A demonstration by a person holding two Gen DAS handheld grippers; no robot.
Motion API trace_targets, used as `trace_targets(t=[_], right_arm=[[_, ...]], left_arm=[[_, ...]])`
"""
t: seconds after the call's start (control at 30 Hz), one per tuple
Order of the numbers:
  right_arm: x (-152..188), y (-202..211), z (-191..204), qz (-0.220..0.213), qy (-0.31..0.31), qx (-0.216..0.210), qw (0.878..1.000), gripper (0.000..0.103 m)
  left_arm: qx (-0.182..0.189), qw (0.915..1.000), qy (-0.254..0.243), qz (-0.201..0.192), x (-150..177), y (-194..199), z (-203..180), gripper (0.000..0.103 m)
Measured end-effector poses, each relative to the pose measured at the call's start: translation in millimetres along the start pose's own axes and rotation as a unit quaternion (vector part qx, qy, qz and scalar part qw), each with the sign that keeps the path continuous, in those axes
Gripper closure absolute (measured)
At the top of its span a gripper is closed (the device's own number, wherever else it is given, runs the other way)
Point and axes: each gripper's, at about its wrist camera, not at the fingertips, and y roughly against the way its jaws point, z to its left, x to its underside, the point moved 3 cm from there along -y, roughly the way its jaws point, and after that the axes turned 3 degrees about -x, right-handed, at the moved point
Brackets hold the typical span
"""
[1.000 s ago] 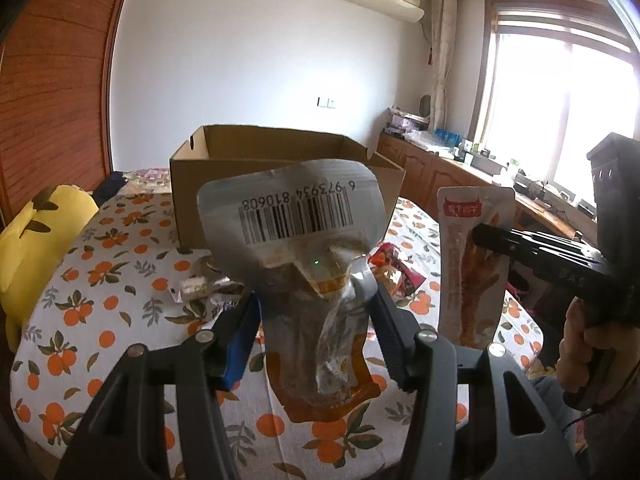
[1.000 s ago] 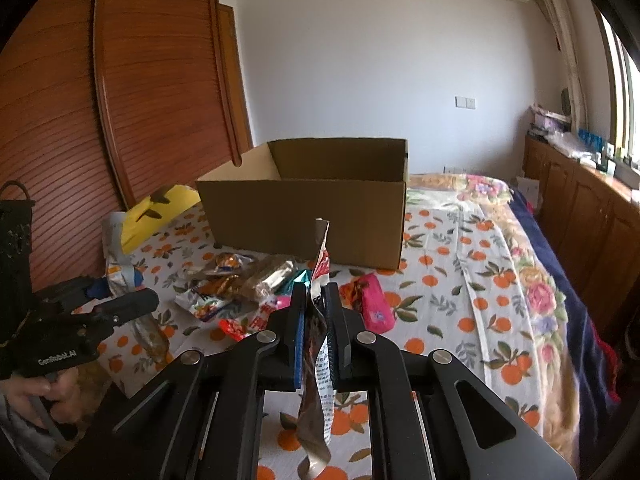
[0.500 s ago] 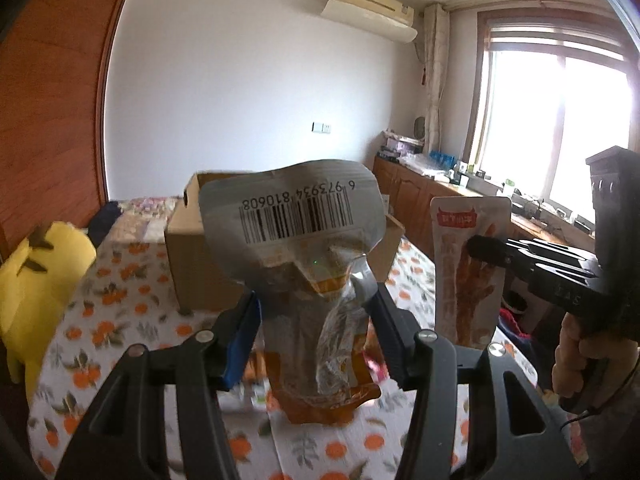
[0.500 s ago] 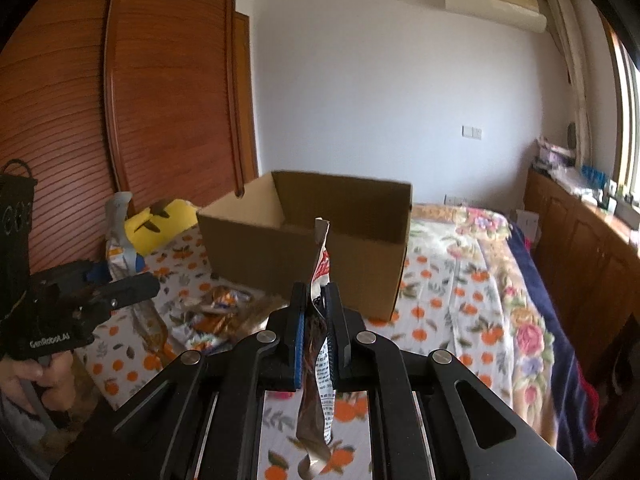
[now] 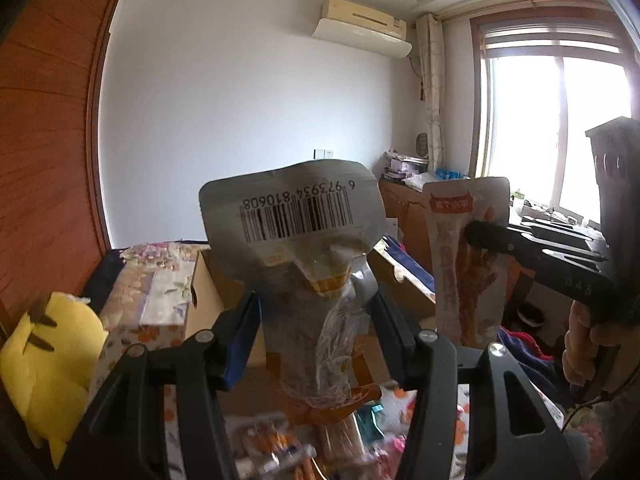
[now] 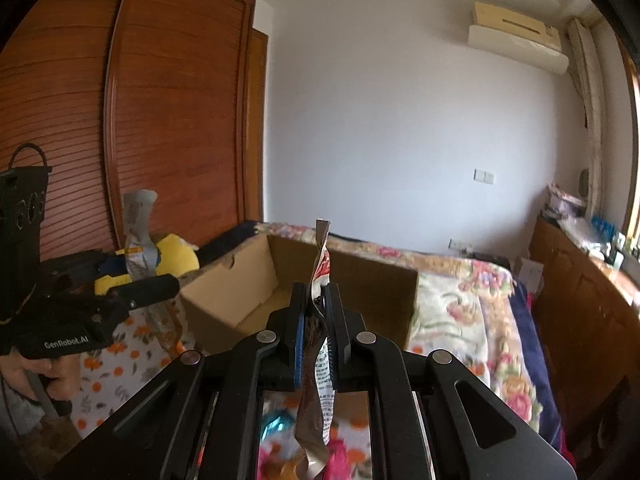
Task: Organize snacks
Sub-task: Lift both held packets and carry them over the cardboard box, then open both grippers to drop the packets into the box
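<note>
My left gripper (image 5: 318, 312) is shut on a silver snack pouch (image 5: 296, 216) with a barcode, held upright in front of the open cardboard box (image 5: 208, 300). My right gripper (image 6: 318, 300) is shut on a long narrow snack packet (image 6: 322, 264), seen edge-on, raised before the box (image 6: 240, 296). In the left wrist view that packet (image 5: 464, 256) shows its red-and-white face, held by the right gripper (image 5: 532, 256). The left gripper (image 6: 132, 284) with its pouch (image 6: 136, 216) appears at left in the right wrist view. Loose snacks (image 5: 272, 444) lie blurred on the table below.
A yellow plush toy (image 5: 48, 356) lies left of the box. The orange-print tablecloth (image 6: 120, 352) covers the table. A floral bed (image 6: 472, 304) lies behind and right. A wooden wardrobe (image 6: 160, 120) stands at left, a wooden cabinet (image 6: 580, 300) at right.
Both grippers have risen and moved forward toward the box with their snacks still held. The box interior now shows in the right wrist view.
</note>
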Motion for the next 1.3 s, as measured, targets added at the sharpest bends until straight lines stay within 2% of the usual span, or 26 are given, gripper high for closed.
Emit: trace_targets(t=[0.17,0.4,0.53,0.7,0.9,1.1,1.17,1.23,1.3], right_arm=[[-22.3,-32.1,-5.4,-0.01,0.005,-0.003,1.0,0.097],[-35.9,-69.4,-11.6,-0.022,0.013,-0.004,1.0,0.097],[-29.4,-93.2,-17.5,-0.01,0.008,-0.009,1.0,0.097],[-5.2,-123.5,-15.8,0.025,0.003,-0.012,1.0,0.096],[19.3,-145.1,-13.9,0.06,-0.01,-0.02,0.998,0.096],[33.0,-156.7,-16.0,0.09,-0.027,-0.026,0.995,0.096],[35.1,-157.5,-19.7,0.099,-0.031,-0.02,0.994,0.089],[35.0,-155.4,-23.2,0.106,-0.036,-0.025,0.993,0.089],[37.1,-153.9,-26.9,0.112,-0.035,-0.023,0.993,0.084]], left_arm=[[-0.009,0.9999,-0.001,-0.01,-20.1,-25.8,20.0,0.049],[-0.024,0.9996,0.008,-0.009,-26.7,-64.0,47.2,0.049],[-0.025,0.9996,0.016,0.005,-18.9,-84.5,52.7,0.049],[-0.024,0.9989,0.021,0.035,-1.9,-111.8,53.0,0.048],[-0.025,0.9969,0.008,0.074,15.2,-132.9,42.9,0.047],[-0.033,0.9937,-0.002,0.107,26.7,-141.8,31.0,0.041],[-0.037,0.9931,-0.006,0.111,28.6,-142.4,29.0,0.039],[-0.037,0.993,-0.006,0.112,28.5,-141.5,26.7,0.038],[-0.041,0.9935,-0.006,0.106,26.4,-138.4,25.8,0.037]])
